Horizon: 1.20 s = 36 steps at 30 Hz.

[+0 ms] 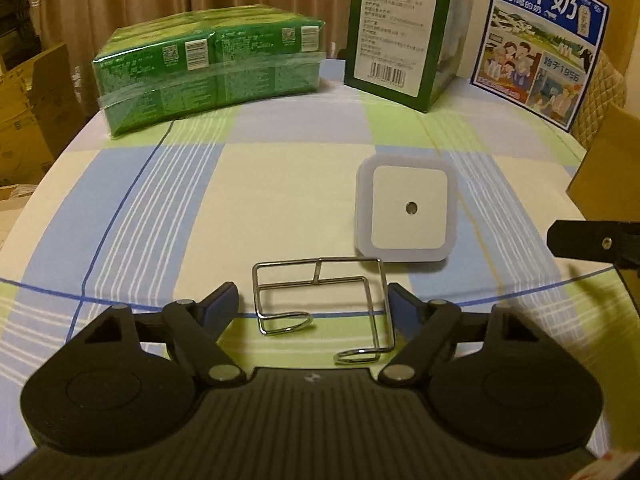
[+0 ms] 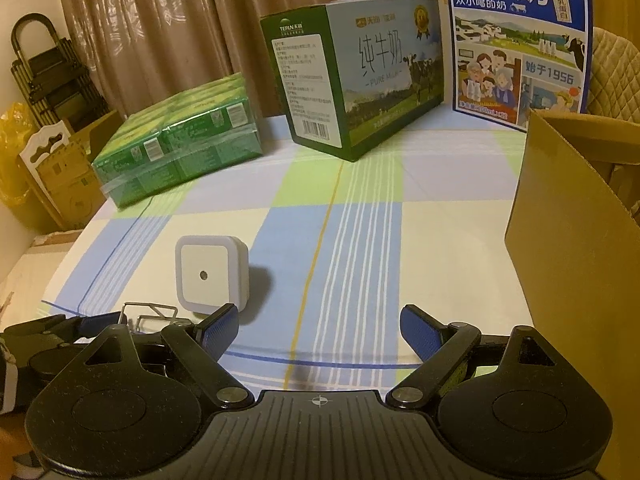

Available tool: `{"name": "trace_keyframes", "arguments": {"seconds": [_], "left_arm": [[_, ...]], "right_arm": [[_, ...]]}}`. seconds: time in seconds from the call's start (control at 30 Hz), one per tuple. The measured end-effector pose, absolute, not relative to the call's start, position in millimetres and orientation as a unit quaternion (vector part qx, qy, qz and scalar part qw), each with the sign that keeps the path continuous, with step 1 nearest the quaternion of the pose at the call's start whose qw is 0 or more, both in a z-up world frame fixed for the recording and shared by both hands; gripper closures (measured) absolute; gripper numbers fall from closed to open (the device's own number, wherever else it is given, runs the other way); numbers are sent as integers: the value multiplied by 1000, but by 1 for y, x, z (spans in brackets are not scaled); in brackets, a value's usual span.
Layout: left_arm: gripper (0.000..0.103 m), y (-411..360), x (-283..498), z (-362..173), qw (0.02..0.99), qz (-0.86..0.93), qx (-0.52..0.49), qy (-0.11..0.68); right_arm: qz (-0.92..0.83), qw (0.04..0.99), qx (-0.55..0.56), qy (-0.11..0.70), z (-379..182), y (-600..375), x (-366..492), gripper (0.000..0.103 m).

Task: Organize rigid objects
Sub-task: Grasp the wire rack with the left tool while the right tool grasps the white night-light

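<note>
A chrome wire holder (image 1: 312, 281) lies on the checked tablecloth, right between the blue pads of my left gripper (image 1: 314, 296). The right pad is at its right-hand wire, while the left pad stands a little apart from it, so the jaws are open around it. Just beyond it lies a white square night light (image 1: 408, 208) with a small round sensor. In the right wrist view the night light (image 2: 208, 276) sits left of my right gripper (image 2: 320, 314), which is open with nothing between its fingers. The wire holder (image 2: 152, 310) shows at the lower left there.
A green shrink-wrapped pack (image 1: 208, 76), a green milk carton box (image 1: 400, 32) and a blue milk box (image 1: 540, 40) stand along the table's far side. An open cardboard box (image 2: 560, 208) stands at the right. Boxes and a folded cart (image 2: 44, 68) are beyond the left edge.
</note>
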<state>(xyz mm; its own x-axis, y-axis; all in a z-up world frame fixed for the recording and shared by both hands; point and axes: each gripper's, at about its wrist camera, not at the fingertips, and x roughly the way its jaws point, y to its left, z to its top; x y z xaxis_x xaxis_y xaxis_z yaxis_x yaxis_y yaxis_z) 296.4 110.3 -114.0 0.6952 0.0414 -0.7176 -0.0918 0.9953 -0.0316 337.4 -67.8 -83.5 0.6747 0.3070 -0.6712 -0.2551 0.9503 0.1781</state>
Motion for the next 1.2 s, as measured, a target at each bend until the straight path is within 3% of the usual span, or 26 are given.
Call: {"name": "trace_keyframes", "arguments": {"seconds": [0.07,0.2,0.77,1.2], "left_arm": [[36,113,297,-116,919,31,-38,392],[41,115,295,-114,917,29,-38,395],[41,168,292,-77,926,64,-6,371],[41,195,293,-82,926,80,-34,367]], "right_arm": [[153,914,35,374,-84,-68,338,17],[155,913,39,376,-84,-69,338,17],[196,916,53,346,-92,-12,344,17],[165,919,43,356,-125,31,371,17]]}}
